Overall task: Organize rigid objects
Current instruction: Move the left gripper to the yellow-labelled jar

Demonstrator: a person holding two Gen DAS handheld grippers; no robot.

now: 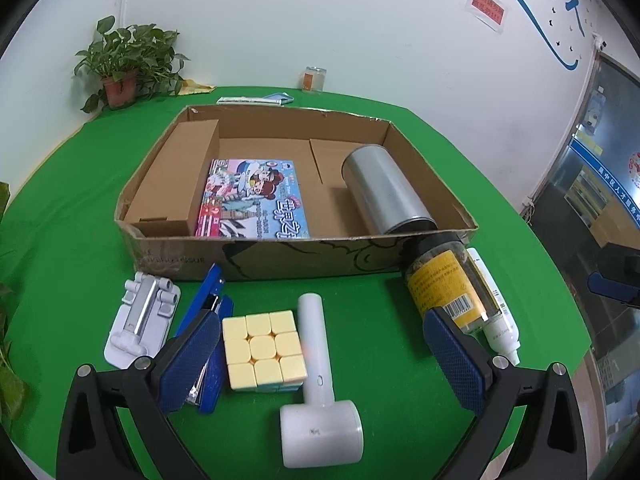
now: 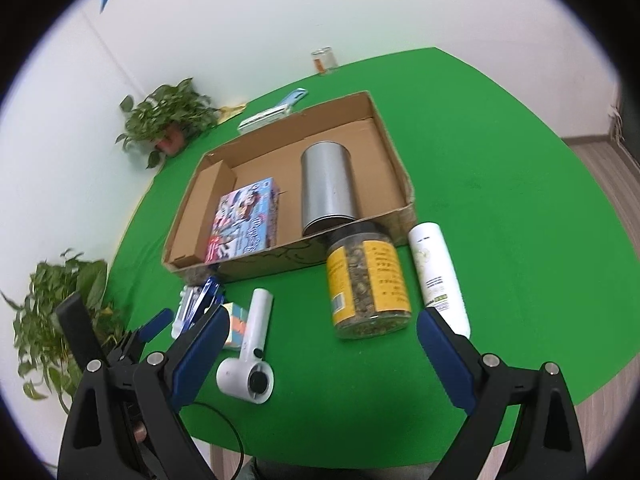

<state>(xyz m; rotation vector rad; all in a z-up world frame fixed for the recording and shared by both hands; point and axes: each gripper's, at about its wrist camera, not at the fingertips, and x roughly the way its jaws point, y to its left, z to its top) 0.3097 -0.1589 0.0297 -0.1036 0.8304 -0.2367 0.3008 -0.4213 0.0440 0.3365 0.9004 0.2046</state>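
We hold the left hand-held gripper (image 1: 320,364) low over the green table (image 1: 400,360), its blue pads spread wide apart and gripping nothing. Between them lie a yellow-faced puzzle cube (image 1: 264,350) and a white handheld device (image 1: 318,392), side by side. Left of the cube sit a blue stapler (image 1: 214,294) and a white phone stand (image 1: 140,316).

Our right hand-held gripper (image 2: 320,356) also stands open and empty, a yellow-labelled jar (image 2: 368,284) and a white bottle (image 2: 438,272) lying just beyond it. Farther off, the cardboard box (image 1: 280,256) holds a metal canister (image 1: 384,192) and a picture box (image 1: 252,200).
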